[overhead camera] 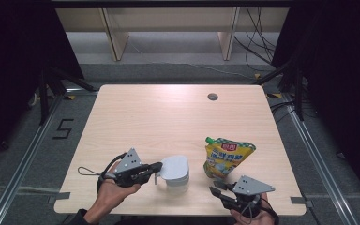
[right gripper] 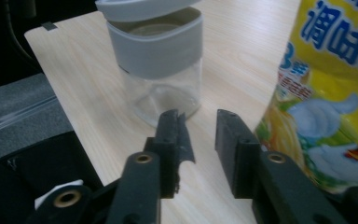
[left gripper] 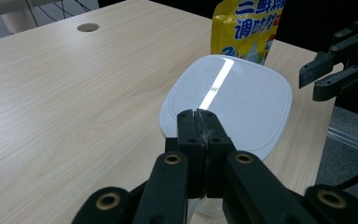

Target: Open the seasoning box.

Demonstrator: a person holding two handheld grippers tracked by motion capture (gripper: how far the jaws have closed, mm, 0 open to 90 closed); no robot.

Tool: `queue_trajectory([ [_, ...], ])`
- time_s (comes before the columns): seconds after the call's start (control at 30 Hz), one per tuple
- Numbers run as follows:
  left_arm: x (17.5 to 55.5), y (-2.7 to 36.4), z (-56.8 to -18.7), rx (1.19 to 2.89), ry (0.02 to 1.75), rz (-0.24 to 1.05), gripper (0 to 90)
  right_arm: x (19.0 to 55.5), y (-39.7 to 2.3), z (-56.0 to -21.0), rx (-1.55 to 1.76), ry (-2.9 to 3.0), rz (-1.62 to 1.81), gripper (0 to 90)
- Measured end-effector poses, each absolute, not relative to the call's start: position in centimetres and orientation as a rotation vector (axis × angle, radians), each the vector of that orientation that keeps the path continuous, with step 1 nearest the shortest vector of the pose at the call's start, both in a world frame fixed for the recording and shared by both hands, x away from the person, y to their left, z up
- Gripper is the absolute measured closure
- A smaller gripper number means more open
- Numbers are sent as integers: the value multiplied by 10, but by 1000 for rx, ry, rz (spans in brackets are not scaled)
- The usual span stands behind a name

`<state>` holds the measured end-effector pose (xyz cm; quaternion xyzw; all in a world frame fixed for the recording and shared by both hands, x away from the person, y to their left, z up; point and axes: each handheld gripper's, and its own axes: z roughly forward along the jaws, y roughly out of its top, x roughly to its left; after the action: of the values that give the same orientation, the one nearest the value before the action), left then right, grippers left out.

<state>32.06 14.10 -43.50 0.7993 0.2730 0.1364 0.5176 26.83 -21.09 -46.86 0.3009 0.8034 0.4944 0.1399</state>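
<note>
A clear jar (overhead camera: pixel 177 182) with a grey collar stands near the table's front edge, and its white lid (overhead camera: pixel 174 166) sits raised above the rim (right gripper: pixel 161 46). My left gripper (overhead camera: pixel 158 165) reaches in from the left and is shut on the lid's near edge (left gripper: pixel 199 116). A yellow spouted pouch (overhead camera: pixel 225 157) stands just right of the jar. My right gripper (overhead camera: pixel 214 187) hovers in front of the pouch, its jaws (right gripper: pixel 198 116) narrowly apart with nothing between them. It points at the gap between jar (right gripper: pixel 161 79) and pouch (right gripper: pixel 326 93).
The wooden table (overhead camera: pixel 159 117) has a round cable hole (overhead camera: pixel 212 96) at its far right. Its front edge lies close under both hands. Wooden shelf legs and floor cables lie beyond the far edge.
</note>
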Motion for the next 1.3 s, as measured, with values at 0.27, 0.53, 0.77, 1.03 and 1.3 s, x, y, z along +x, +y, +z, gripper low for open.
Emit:
queue_trajectory([
  [0.27, 321, 142, -436, 1922, 636, 333, 880, 274, -196, -461, 784, 2328, 1427, 868],
  [0.53, 319, 142, -436, 1911, 655, 334, 880, 285, -177, -454, 735, 2344, 1422, 900],
  [0.77, 320, 142, -437, 1906, 653, 331, 881, 291, -164, -448, 703, 2358, 1430, 900],
  [1.03, 319, 142, -437, 1906, 652, 334, 881, 296, -154, -447, 677, 2366, 1429, 900],
  [1.3, 319, 142, -438, 1900, 653, 332, 880, 296, -148, -446, 680, 2363, 1428, 900],
])
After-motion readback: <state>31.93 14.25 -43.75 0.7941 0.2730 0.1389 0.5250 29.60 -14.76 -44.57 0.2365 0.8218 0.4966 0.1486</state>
